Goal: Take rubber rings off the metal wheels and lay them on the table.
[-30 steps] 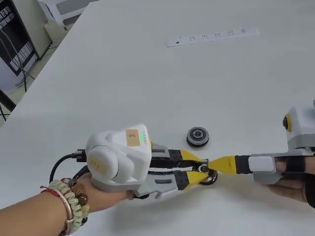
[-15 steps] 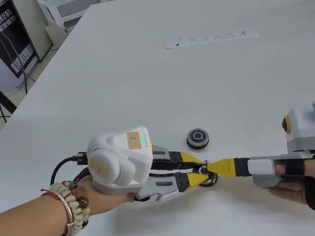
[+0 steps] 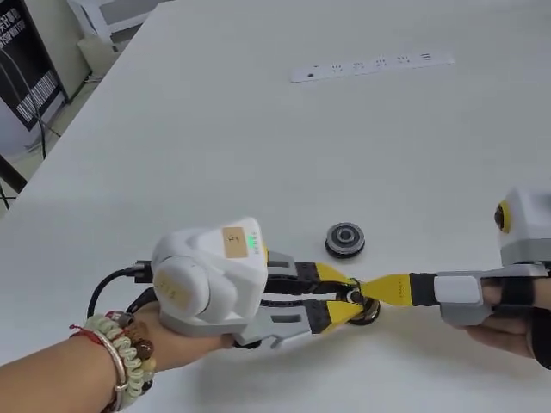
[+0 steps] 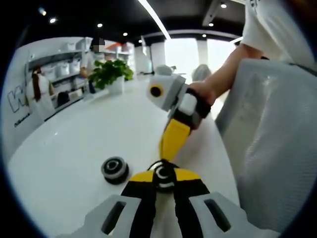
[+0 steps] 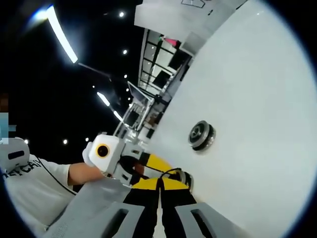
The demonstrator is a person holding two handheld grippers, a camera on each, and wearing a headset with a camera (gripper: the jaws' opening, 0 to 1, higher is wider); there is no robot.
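Observation:
A metal wheel [image 3: 365, 311] with a black rubber ring sits clamped between the yellow jaws of my left gripper [image 3: 351, 301], just above the white table [image 3: 258, 146]. My right gripper [image 3: 363, 289] comes in from the right, its jaws pressed together on the edge of that rubber ring. In the left gripper view the held wheel [image 4: 163, 177] is between the jaws of my left gripper [image 4: 163, 174], and a thin black loop rises to the right gripper's tip [image 4: 166, 156]. A second wheel [image 3: 345, 238] with its ring on lies flat just behind; in the right gripper view this second wheel [image 5: 201, 135] is ahead of my right gripper [image 5: 159, 184].
A white power strip [image 3: 372, 64] lies far back on the table. The table's left edge [image 3: 65, 129] runs beside a dark stand and the floor. A potted plant [image 4: 110, 73] and people stand at the far end in the left gripper view.

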